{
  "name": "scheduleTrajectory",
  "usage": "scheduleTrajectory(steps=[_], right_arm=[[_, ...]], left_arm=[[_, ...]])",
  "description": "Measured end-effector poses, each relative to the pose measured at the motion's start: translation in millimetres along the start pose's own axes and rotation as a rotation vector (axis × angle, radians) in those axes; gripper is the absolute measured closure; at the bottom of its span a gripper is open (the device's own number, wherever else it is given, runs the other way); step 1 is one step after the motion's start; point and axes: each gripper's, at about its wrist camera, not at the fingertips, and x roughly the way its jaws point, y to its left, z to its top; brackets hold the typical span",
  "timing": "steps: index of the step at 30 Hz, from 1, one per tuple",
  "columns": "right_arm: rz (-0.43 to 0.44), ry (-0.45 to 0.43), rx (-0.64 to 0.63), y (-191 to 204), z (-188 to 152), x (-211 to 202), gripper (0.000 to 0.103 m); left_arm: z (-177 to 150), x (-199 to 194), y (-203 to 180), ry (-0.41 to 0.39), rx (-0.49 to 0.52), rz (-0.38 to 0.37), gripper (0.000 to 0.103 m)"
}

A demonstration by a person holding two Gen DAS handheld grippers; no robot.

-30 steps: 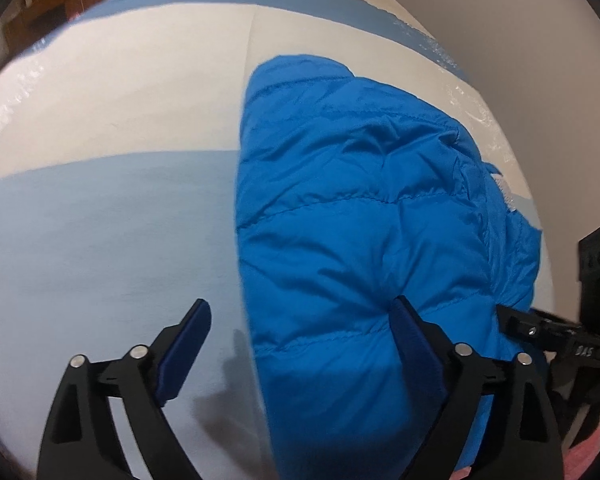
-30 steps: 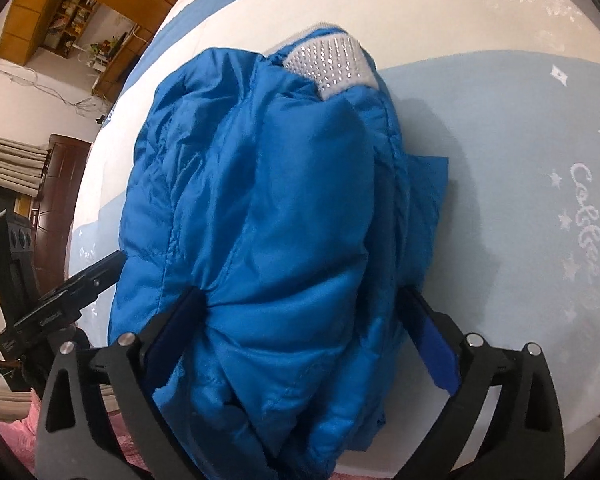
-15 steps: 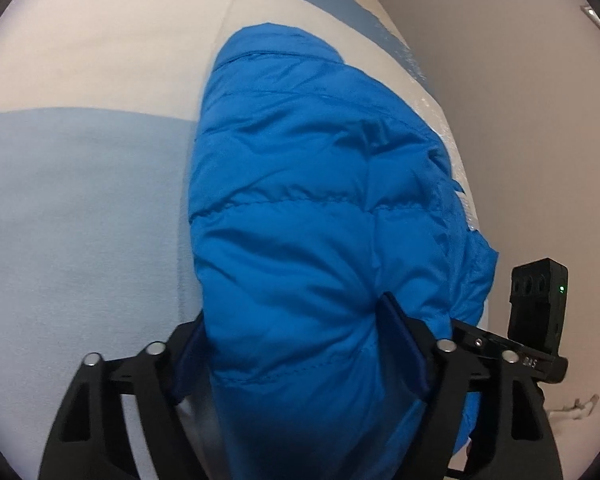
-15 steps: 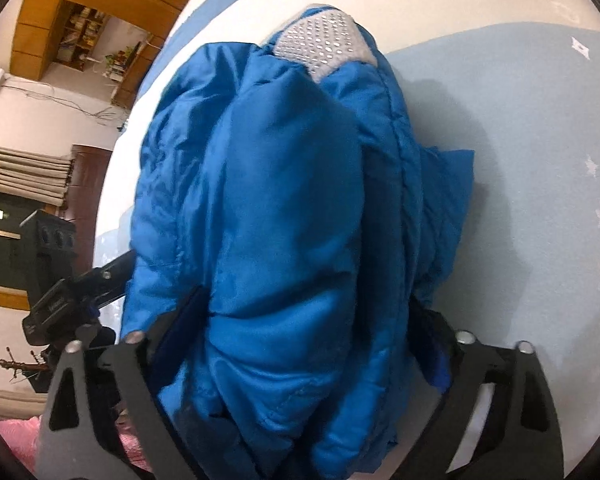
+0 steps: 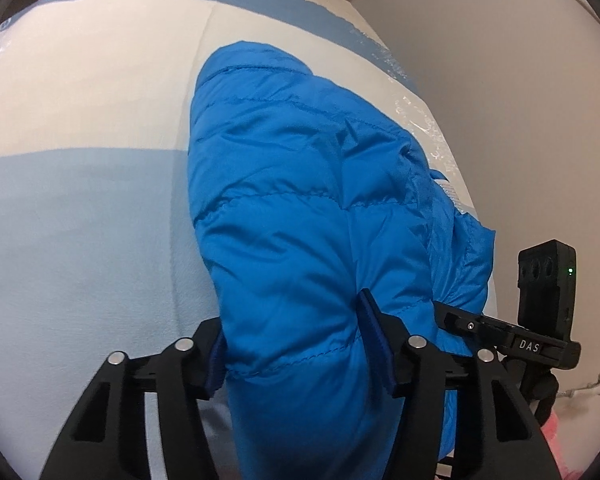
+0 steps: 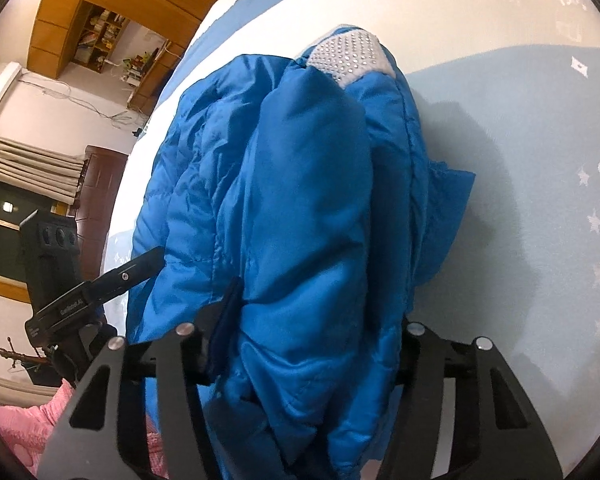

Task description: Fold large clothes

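Note:
A bright blue puffer jacket lies bunched in a folded heap on the bed, its grey studded collar at the far end. My left gripper straddles the near left part of the heap. Its jaws are closing, and both blue pads dent the quilted fabric between them. My right gripper is closing on the near right part. Its left pad presses into the fabric and its right pad is hidden behind the bulge. Each view shows the other gripper's black body close beside the jacket.
The bedspread has pale blue and cream bands, with star prints on the right. A plain wall runs along the bed's far side. Pink fabric lies at the near left. Wooden cabinets and a dark door stand beyond.
Both pairs of jaws have narrowed from wide open until they squeeze the jacket. The left gripper has shifted right, so the heap's edge now sits between its pads.

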Motion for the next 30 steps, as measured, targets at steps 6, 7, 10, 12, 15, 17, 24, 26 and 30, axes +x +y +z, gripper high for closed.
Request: scheduleTrajectory(steps=[6, 7, 10, 12, 15, 17, 24, 26, 30], right_arm=[[-0.002, -0.026, -0.044, 15, -3, -18, 0.058], [0.001, -0.031, -0.052, 18, -2, -20, 0.058], [0.008, -0.050, -0.079, 26, 2, -30, 0.059], [0.009, -0.065, -0.099, 34, 6, -35, 0.059], [0.008, -0.086, -0.137, 43, 15, -43, 0.059], [0.009, -0.091, -0.155, 48, 24, -43, 0.059], [0.012, -0.061, -0.208, 70, 66, -15, 0.059], [0.016, -0.043, -0.216, 79, 82, -1, 0.059], [0.013, -0.023, -0.249, 99, 111, 29, 0.059]], left_arm=[[-6, -27, -3, -0.042, 0.033, -0.026, 0.052], [-6, -32, -5, -0.055, 0.041, -0.025, 0.053], [-6, -48, -6, -0.083, 0.050, -0.028, 0.053], [-2, -58, -6, -0.103, 0.049, -0.036, 0.053], [1, -75, -3, -0.138, 0.055, -0.040, 0.053], [4, -85, 3, -0.156, 0.054, -0.039, 0.053], [26, -105, 32, -0.191, 0.022, 0.013, 0.052], [36, -109, 45, -0.197, 0.008, 0.032, 0.052], [59, -121, 76, -0.214, -0.019, 0.073, 0.052]])
